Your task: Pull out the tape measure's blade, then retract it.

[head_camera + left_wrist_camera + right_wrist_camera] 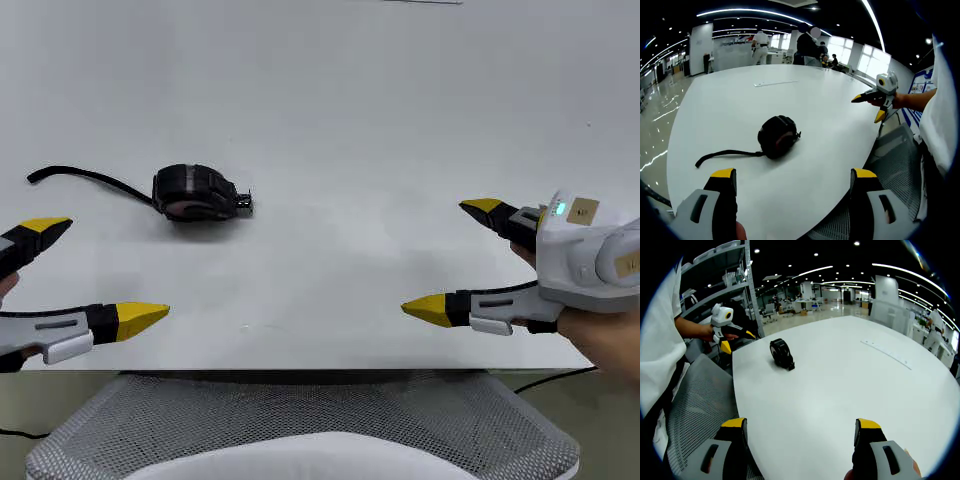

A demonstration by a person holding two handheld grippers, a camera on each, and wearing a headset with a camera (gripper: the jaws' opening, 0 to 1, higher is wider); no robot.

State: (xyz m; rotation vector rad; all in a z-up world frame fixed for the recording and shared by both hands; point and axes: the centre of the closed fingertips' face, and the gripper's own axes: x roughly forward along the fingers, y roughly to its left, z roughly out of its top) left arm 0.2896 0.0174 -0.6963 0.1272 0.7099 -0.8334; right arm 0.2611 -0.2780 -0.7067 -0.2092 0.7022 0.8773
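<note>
Left gripper [112, 267] and right gripper [435, 257] gaped wide. The tape measure [195, 193] sat untouched, upper left; nothing looked begun.

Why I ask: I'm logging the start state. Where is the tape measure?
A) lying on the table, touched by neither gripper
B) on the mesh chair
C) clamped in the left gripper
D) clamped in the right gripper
A: the tape measure lies on the white table, with the open left gripper and right gripper both apart from it.
</note>
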